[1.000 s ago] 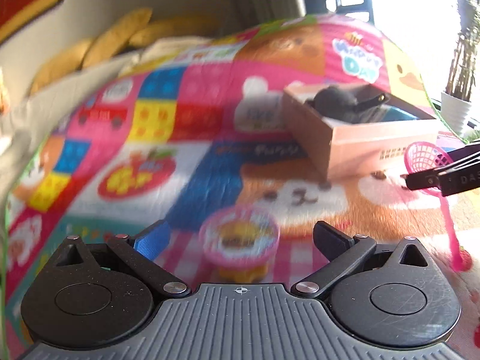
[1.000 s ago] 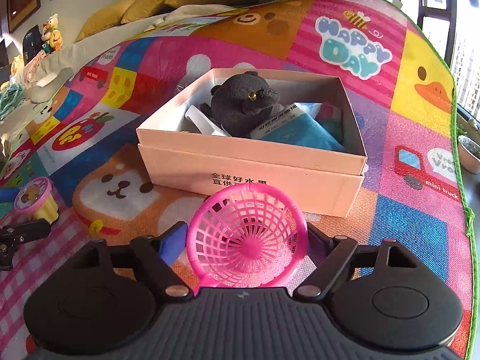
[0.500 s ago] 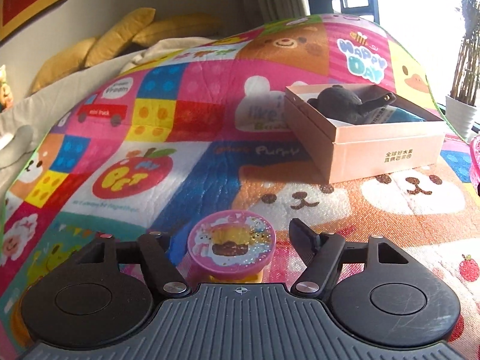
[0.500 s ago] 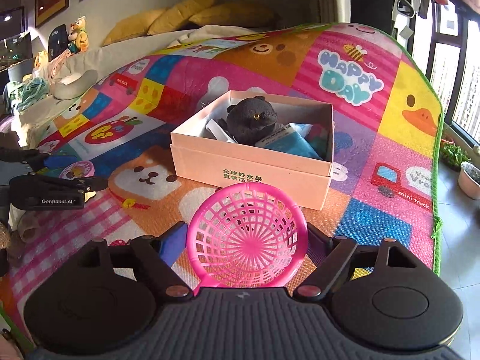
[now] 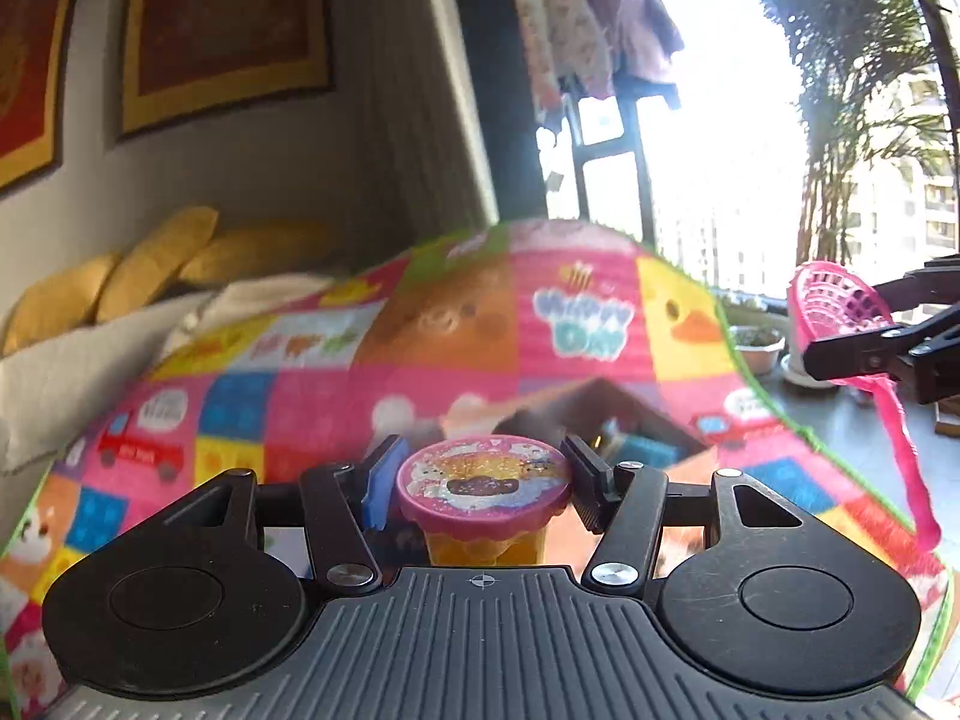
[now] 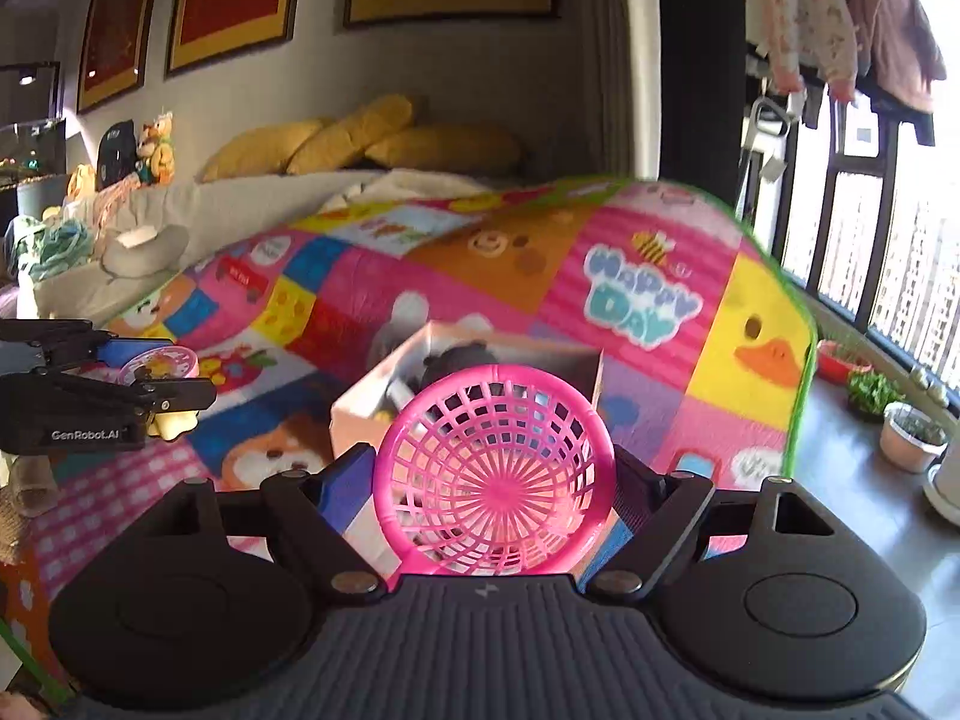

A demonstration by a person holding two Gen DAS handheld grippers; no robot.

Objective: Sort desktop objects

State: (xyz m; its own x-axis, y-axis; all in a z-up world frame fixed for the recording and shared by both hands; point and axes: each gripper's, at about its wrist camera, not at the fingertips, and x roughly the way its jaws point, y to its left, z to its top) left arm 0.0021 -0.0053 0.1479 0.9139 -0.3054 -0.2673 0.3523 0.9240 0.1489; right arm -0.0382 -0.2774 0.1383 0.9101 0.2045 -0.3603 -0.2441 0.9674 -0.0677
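A small toy cup with a pink picture lid and a yellow body sits between the fingers of my left gripper. Its jaws are closing and the pads press on the lid's sides. The right wrist view shows that cup carried in the air above the mat. My right gripper is shut on a pink mesh scoop, whose long handle hangs down. The pink cardboard box, holding a dark plush toy and blue packets, lies on the mat beyond both grippers.
A bright patchwork play mat covers the surface, and its green edge drops off on the right. Potted plants stand on the floor by the window. A sofa with yellow cushions runs along the wall behind.
The left jaws closed onto the toy cup and lifted it off the mat. Both grippers rose and tilted up, so the box now sits lower in each view.
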